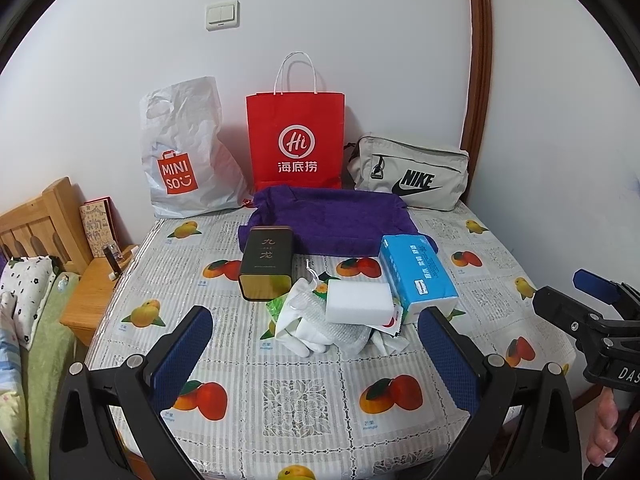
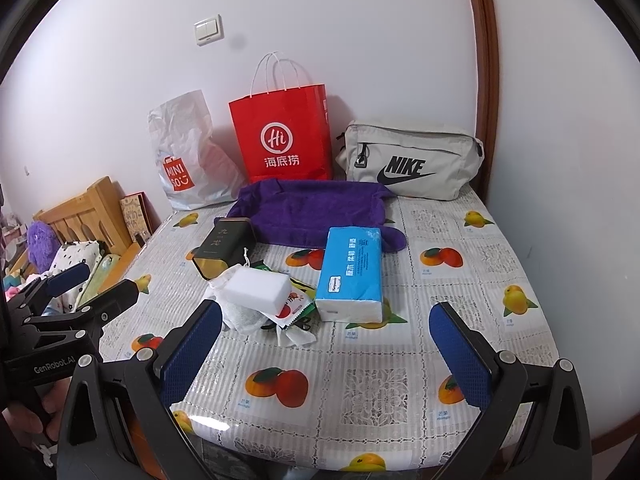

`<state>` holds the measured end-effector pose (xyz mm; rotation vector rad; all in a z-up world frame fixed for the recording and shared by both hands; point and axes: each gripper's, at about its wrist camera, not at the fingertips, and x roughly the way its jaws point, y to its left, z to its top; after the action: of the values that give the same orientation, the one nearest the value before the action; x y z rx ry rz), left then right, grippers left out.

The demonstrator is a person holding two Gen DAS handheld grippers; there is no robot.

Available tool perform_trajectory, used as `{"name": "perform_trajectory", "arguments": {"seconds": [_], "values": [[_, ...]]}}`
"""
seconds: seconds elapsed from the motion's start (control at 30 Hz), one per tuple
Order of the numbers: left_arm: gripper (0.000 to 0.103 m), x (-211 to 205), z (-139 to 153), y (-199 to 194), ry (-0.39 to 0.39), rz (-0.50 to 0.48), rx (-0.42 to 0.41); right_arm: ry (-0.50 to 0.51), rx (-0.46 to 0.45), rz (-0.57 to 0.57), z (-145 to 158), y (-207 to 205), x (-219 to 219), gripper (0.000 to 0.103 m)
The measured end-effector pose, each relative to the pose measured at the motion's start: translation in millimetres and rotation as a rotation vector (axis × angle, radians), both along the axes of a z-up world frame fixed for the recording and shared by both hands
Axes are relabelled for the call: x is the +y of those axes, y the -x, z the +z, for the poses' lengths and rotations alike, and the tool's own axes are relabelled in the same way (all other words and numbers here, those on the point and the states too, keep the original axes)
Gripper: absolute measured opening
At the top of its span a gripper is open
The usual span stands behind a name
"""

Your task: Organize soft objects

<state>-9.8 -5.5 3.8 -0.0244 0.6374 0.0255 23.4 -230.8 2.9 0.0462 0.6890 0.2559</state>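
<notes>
A white sponge block lies on a heap of white mesh pouches and snack sachets at mid-table. Right of it sits a blue tissue pack; behind, a dark tea tin and a purple towel. My left gripper hovers open in front of the heap, nothing between its pads. My right gripper is open too, held nearer the table's front edge, in front of the tissue pack.
Against the wall stand a white Miniso plastic bag, a red paper bag and a grey Nike pouch. A wooden headboard, nightstand and bedding lie left of the fruit-print tablecloth.
</notes>
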Motion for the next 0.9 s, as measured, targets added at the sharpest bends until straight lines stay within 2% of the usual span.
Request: {"name": "perform_trajectory", "arguments": {"seconds": [0.57,0.67,0.77,0.9], "values": [[0.103,2.4,-0.7,-2.1,0.011,-0.013,0.006,0.001,-0.004,0.0,-2.5,-2.5,2.6,0.103],[0.103,5.6,-5.0,-6.5,-0.001,0.001,0.014,-0.007,-0.01,0.006,-2.3,-4.3,1.0,0.103],[0.103,8.9,-13.8,-14.2,0.023,-0.014,0.039,-0.009,-0.004,0.01,-5.6,-8.3,0.6,0.103],[0.103,9.5,-29.1,-26.6,0.027,-0.015,0.073,-0.02,0.042,0.007,-18.6,-19.1,-1.2,0.103]]}}
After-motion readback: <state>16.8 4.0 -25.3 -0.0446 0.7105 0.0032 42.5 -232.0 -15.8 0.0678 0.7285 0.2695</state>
